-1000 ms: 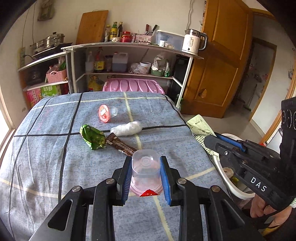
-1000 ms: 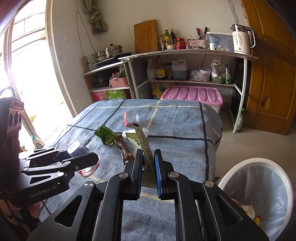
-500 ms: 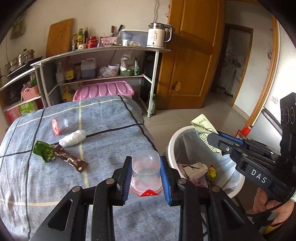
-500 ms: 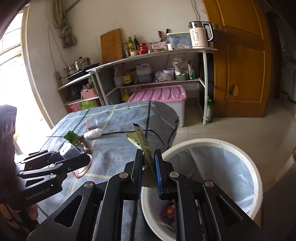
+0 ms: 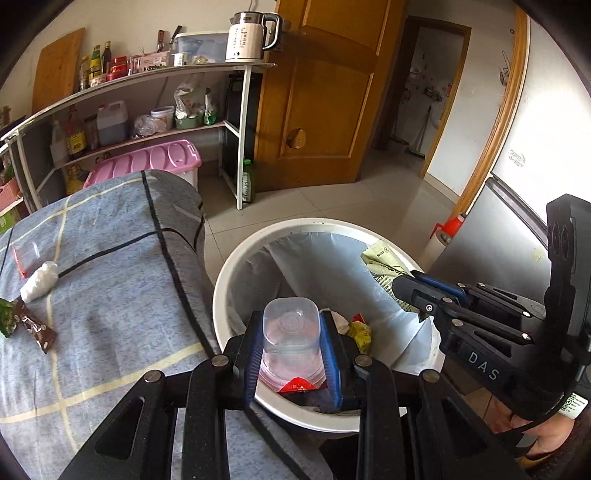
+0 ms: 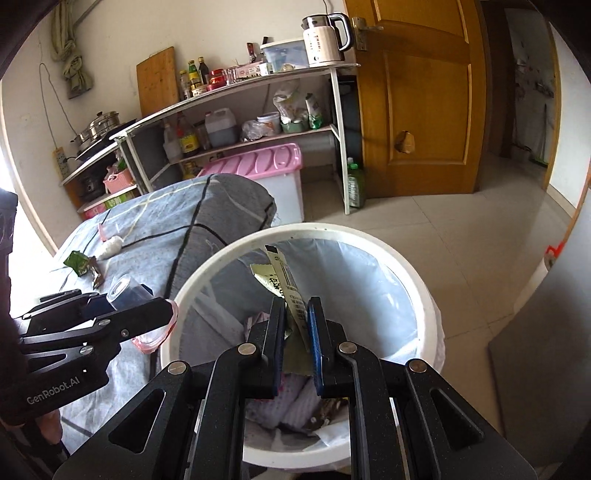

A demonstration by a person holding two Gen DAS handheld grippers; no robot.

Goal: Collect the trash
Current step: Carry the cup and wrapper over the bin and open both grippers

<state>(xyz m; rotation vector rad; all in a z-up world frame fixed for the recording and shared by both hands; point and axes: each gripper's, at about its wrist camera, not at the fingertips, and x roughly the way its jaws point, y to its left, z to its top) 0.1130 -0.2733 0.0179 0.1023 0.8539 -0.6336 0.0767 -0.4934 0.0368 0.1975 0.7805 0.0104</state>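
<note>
While the left gripper (image 5: pixel 291 343) pinches a clear plastic cup (image 5: pixel 290 341) between its jaws at the bottom centre of the left wrist view, the cup hangs over the near rim of the white trash bin (image 5: pixel 221 280), its torn red lid foil at the jaws' base. In the right wrist view's lower centre, the right gripper (image 6: pixel 295 325) has its jaws pressed onto a yellow-green printed wrapper (image 6: pixel 286 286), which stands upright above the bin's open mouth. The bin is lined with a pale plastic bag (image 6: pixel 369 295) and already contains crumpled paper and bright scraps at its bottom. To the left of the bin, touching its side, is the table (image 5: pixel 110 295) under a grey-blue checked cloth. Farther along it, at the left edge of the left wrist view, lie a brown wrapper (image 5: pixel 35 326), a green wrapper (image 5: pixel 5 321), a white wad (image 5: pixel 38 282) and a small clear cup with a red lid (image 5: pixel 24 254). Beyond the table stand a pink-lidded storage box (image 5: pixel 147 162) and a shelf rack (image 5: pixel 147 74) with bottles and a kettle (image 5: pixel 247 35), beside a wooden door (image 5: pixel 325 92) at upper right.
</note>
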